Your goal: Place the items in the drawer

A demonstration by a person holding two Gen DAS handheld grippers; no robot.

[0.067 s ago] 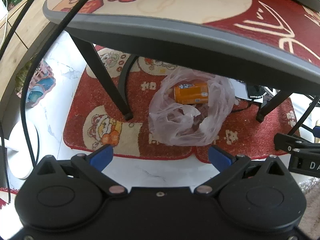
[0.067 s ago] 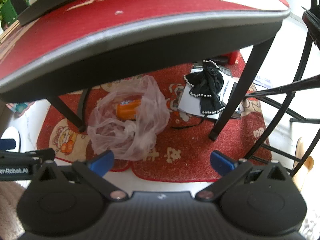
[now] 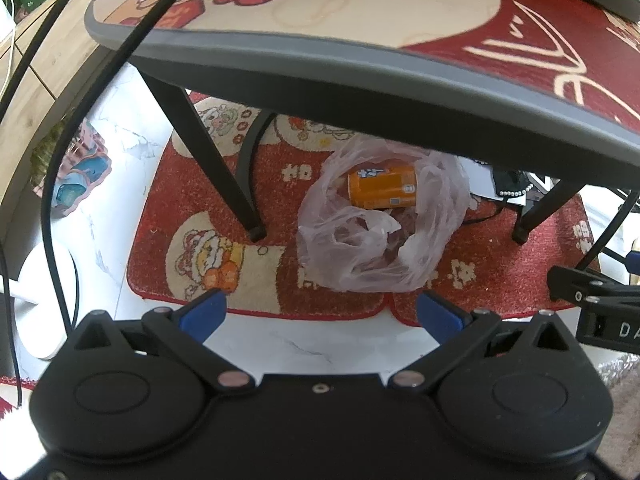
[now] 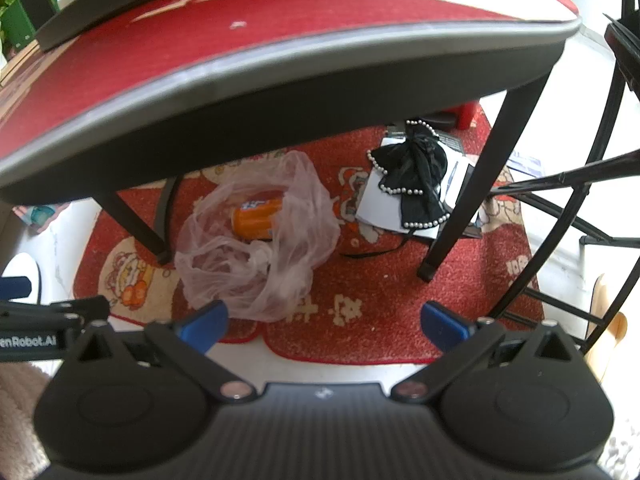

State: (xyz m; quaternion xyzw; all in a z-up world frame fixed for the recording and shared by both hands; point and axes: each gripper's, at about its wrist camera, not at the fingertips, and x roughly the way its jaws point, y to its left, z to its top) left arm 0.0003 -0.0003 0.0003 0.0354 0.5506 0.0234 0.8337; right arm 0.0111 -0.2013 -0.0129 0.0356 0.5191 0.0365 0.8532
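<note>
An orange drink can [image 3: 382,191] [image 4: 256,216] lies on its side inside a crumpled clear plastic bag [image 3: 372,252] [image 4: 248,276] on the red rug under the table. A black bow trimmed with pearls [image 4: 416,178] rests on white paper further right; only a bit of the bow [image 3: 514,186] shows in the left wrist view. My left gripper [image 3: 320,314] hangs open above the floor, short of the bag, nothing between its blue pads. My right gripper [image 4: 324,322] is open too, with the bag just beyond its left pad. No drawer is in view.
A table [image 3: 360,76] [image 4: 280,92] with a red cartoon mat on top overhangs the items, on black legs [image 3: 216,168] [image 4: 464,200]. The red patterned rug [image 3: 500,276] [image 4: 380,280] lies on white marble floor. Black metal chair frames [image 4: 580,208] stand at the right. A black cable [image 3: 52,184] hangs at the left.
</note>
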